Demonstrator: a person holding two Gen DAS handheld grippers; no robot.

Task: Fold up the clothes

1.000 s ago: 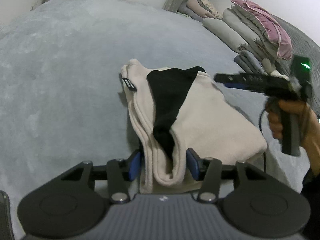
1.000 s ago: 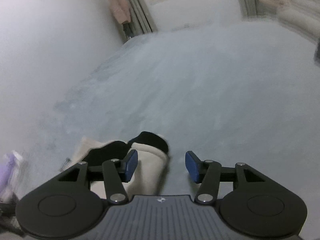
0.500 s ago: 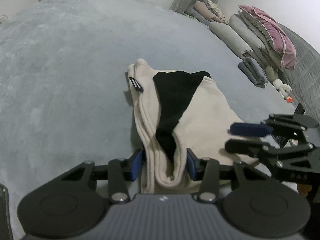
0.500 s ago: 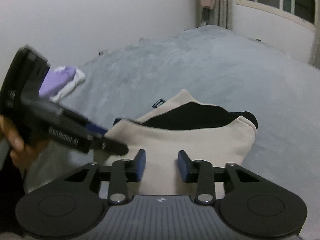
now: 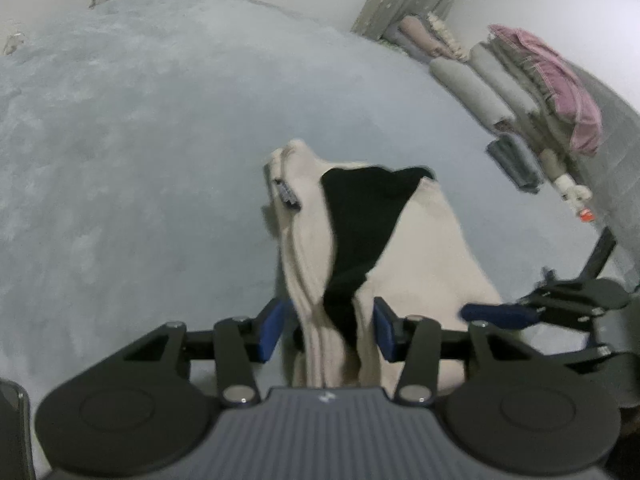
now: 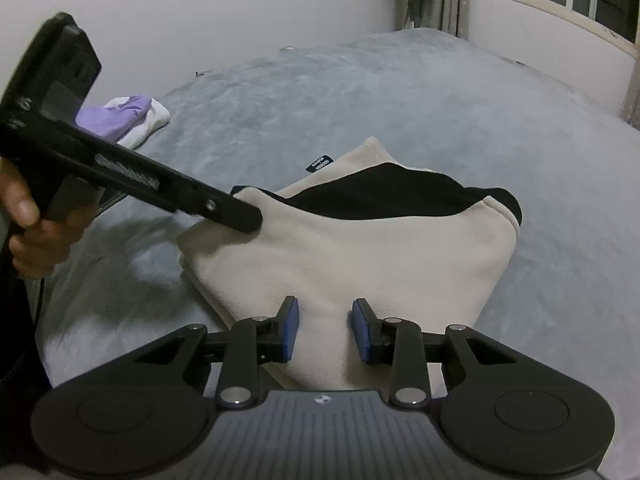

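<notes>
Garment: a cream fleece top (image 6: 360, 256) with black lining is laid folded on the grey bedspread (image 5: 140, 160).
Left gripper (image 5: 328, 324): closed on the bunched near edge.
Right gripper (image 6: 325, 330): part-closed over the adjoining edge; whether cloth is pinched cannot be told.
Key relation: the long axis runs away from the left gripper, which is judged better placed.

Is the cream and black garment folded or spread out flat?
Folded: the cream and black garment lies in a compact bundle, stacked layered edges showing.
</notes>
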